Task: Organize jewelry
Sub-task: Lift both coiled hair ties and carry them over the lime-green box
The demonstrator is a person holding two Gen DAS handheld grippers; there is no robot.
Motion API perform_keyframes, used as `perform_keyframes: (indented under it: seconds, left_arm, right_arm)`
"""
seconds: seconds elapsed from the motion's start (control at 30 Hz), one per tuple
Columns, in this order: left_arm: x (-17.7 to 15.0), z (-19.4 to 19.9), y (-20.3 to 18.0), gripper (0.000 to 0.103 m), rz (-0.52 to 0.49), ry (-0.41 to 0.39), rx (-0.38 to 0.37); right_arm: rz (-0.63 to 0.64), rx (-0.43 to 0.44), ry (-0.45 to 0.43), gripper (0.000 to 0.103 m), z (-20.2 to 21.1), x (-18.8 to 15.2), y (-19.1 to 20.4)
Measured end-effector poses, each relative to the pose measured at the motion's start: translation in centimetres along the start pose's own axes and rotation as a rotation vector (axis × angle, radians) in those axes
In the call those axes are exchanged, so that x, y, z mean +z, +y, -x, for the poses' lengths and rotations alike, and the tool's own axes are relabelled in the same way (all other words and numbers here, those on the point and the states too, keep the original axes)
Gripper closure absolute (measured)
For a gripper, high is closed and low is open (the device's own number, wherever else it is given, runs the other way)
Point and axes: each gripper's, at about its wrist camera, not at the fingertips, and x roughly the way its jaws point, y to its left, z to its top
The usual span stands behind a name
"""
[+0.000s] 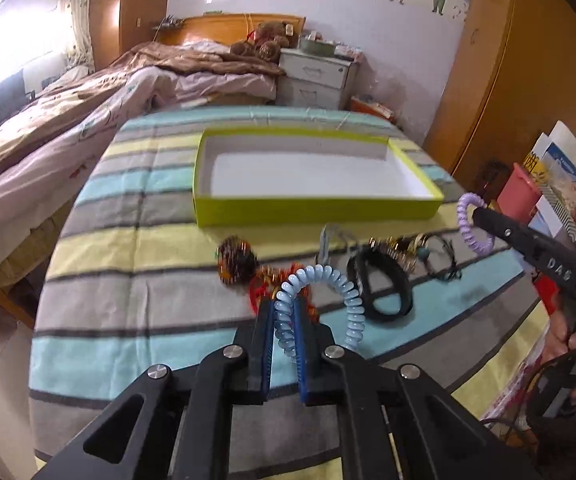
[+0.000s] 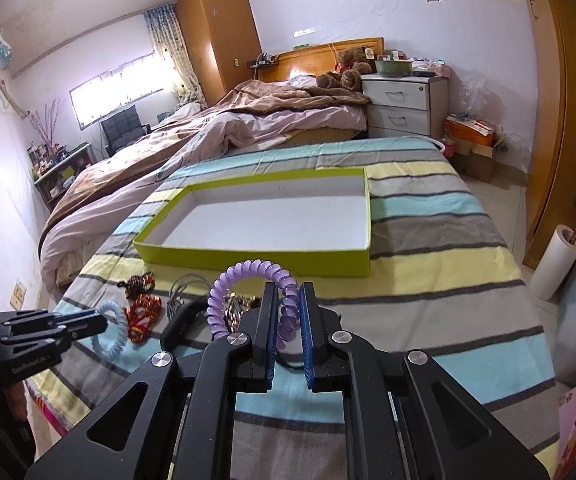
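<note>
Jewelry lies in a loose row on my striped blanket [image 1: 135, 248], just in front of the yellow-green box [image 1: 316, 210], whose white floor is bare. Going from the left in my left wrist view: a dark beaded pompom [image 1: 236, 260] sits by itself, and beside it is a red and gold beaded piece [image 1: 275, 280], partly hidden behind my left gripper [image 1: 283, 308]. That gripper is clamped on a pale blue spiral band [image 1: 328, 284]; one side of the coil is pinched between the blue pads and the rest loops out to the right, above the blanket. Next comes a silvery clip [image 1: 325, 240], then a black wristband [image 1: 380, 292] lying flat, then a blurred heap of gold and dark pieces [image 1: 412, 252] that I cannot tell apart. Farthest right, my right gripper [image 1: 475, 213] holds a purple spiral band [image 1: 472, 224] up in the air near the box's right corner.

My right wrist view shows that grip closely: the jaws are closed on the right side of the purple coil, which arches up over the fingertips. The box lies straight ahead of it.
</note>
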Motion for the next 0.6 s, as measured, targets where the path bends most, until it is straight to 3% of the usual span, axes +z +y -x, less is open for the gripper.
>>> perform_keyframes:
  seconds: [0.3,0.47,0.6]
  left_arm:
    - [5.9,-0.1,1.1,0.094,-0.009,-0.079,-0.015]
    - [8.9,-1.6,2.0,0.094,-0.014,-0.099,0.000]
    - [11.2,-4.0,3.0,0.094,0.015,-0.076,-0.031]
  right_arm:
    - [0.004,-0.027,-0.017,0.092,-1.0,3.5,-0.6]
    - [0.015,-0.056,-0.006,0.092,-3.1,6.1,-1.2]
    - [0.011,-0.073,0.019,0.092,-5.3,7.6,-2.0]
